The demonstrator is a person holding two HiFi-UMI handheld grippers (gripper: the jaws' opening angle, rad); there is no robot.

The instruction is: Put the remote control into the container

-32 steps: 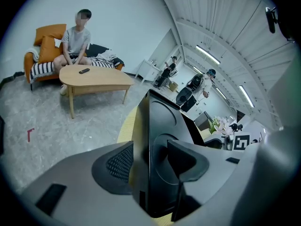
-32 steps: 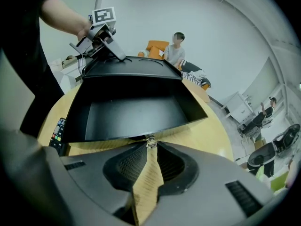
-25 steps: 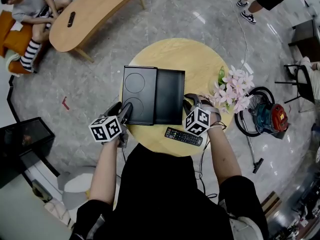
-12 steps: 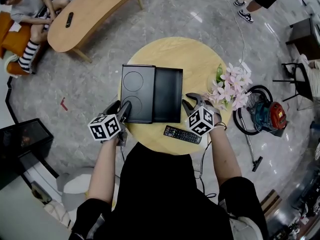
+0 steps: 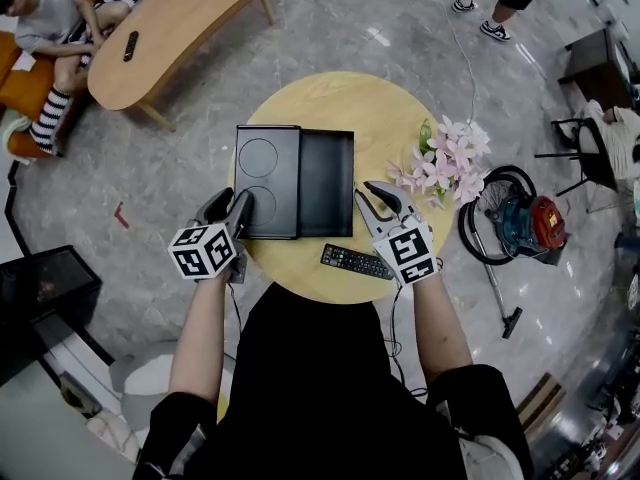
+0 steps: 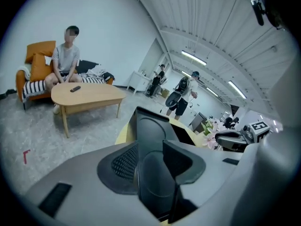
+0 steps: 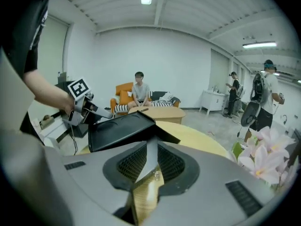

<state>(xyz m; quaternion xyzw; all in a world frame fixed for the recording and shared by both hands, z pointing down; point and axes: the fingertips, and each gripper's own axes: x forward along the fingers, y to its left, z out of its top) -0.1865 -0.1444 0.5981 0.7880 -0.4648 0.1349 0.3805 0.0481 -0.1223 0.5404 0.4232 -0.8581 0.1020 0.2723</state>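
Observation:
A black remote control (image 5: 357,262) lies on the round yellow table (image 5: 340,103), just in front of the open black container (image 5: 327,183). The container's lid (image 5: 268,180), marked with two circles, is folded out to the left. My left gripper (image 5: 230,206) sits at the lid's near left corner. Its jaws have just been closing but still stand wide, with the lid's edge (image 6: 148,126) between them and no pad visibly pressing on it. My right gripper (image 5: 375,200) hovers above the container's near right corner, beyond the remote. Its tips (image 7: 151,140) meet on nothing.
A bunch of pink flowers (image 5: 445,163) stands at the table's right edge, close to my right gripper. A vacuum cleaner (image 5: 525,228) and its hose lie on the floor to the right. An oblong wooden table (image 5: 170,28) with a seated person is at the far left.
My right gripper has lifted off the table and rolled, so its marker cube now faces another way. The left gripper rose a little at the lid's corner. Remote and container have not moved.

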